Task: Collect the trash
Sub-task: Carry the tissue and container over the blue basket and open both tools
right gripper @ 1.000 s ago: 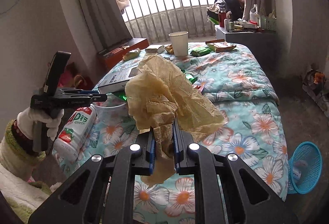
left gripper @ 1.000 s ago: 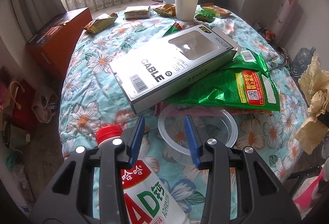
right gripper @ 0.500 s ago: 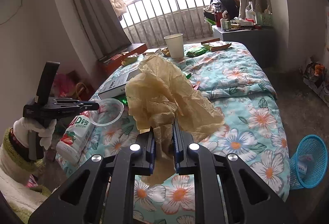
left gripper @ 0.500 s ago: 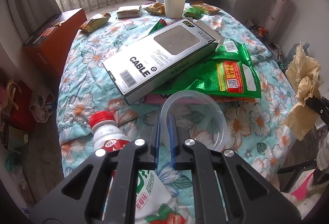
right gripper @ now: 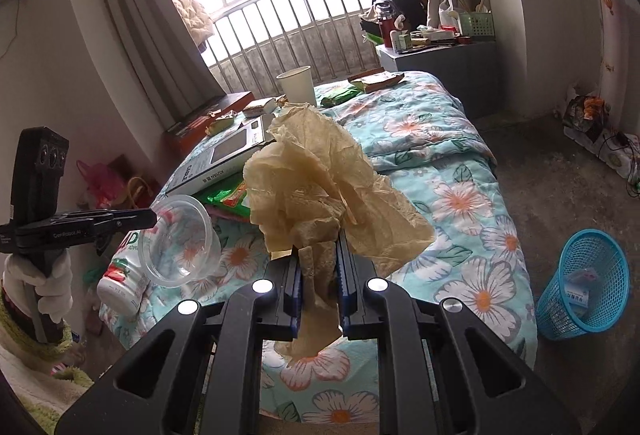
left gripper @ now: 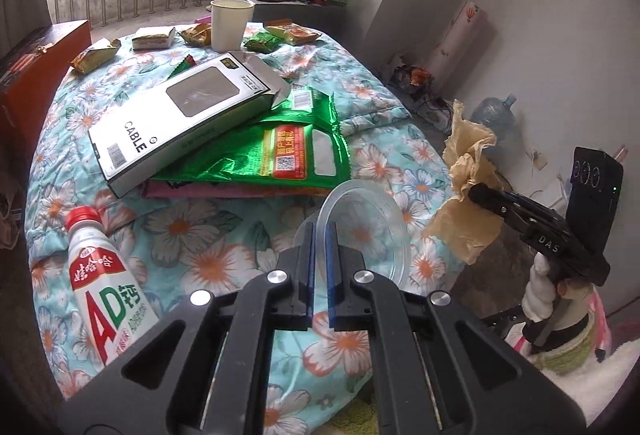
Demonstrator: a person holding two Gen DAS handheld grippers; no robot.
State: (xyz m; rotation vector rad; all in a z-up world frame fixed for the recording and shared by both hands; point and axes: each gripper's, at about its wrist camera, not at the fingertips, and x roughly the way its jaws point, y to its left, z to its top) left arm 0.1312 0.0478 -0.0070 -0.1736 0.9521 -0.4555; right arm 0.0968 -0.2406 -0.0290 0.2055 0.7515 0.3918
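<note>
My left gripper point(left gripper: 319, 235) is shut on the rim of a clear plastic cup point(left gripper: 370, 231), lifted off the flowered bedspread point(left gripper: 216, 235). From the right wrist view the same clear plastic cup point(right gripper: 182, 241) hangs tilted from the left gripper point(right gripper: 150, 219). My right gripper point(right gripper: 319, 255) is shut on a crumpled tan paper point(right gripper: 320, 191), held above the bed's near corner; the tan paper point(left gripper: 468, 175) also shows at the right of the left wrist view. A white milk-drink bottle point(left gripper: 102, 283) with a red cap lies on the bed.
A grey cable box point(left gripper: 184, 119) rests on a green foil bag point(left gripper: 280, 151). A paper cup point(left gripper: 230, 25) and several snack wrappers sit at the bed's far end. A blue mesh bin point(right gripper: 588, 283) stands on the floor at the right. An orange-brown box point(left gripper: 36, 67) lies left of the bed.
The left gripper closed on the clear cup's rim and lifted it off the bed, tilting it up. The right gripper with its paper drifted a little sideways.
</note>
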